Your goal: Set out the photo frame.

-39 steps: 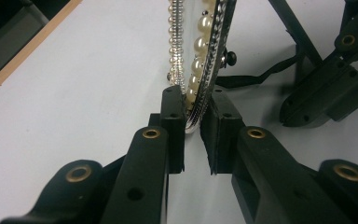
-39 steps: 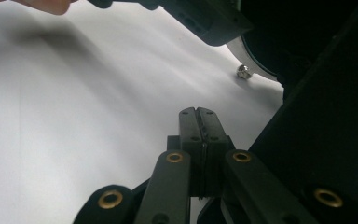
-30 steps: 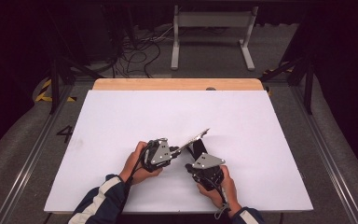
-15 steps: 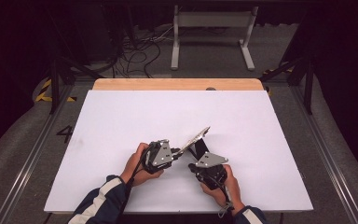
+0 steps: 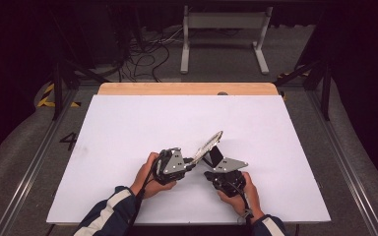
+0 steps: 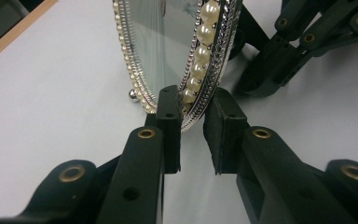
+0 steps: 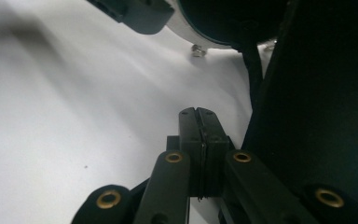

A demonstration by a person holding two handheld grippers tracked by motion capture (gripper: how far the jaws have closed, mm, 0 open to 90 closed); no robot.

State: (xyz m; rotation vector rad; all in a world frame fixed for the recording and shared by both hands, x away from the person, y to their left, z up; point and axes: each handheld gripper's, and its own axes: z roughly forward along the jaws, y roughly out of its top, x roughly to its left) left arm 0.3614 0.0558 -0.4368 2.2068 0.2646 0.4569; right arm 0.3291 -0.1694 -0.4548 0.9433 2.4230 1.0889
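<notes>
Item: oval mirror (image 6: 168, 42), silver frame with pearl trim, standing tilted on edge near the front middle of the white bench (image 5: 128, 123), long axis running up and away from the person. Its lower rim sits between the pads of the left tongs (image 6: 191, 133), set narrow and just easing apart; contact at the pads looks slight. Right tongs (image 7: 199, 116), pressed together on nothing, lie just behind the black back stand (image 7: 317, 93).

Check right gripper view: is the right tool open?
No. The right tool has its two black jaws pressed flat together with nothing between them, beside the frame's dark stand.
</notes>
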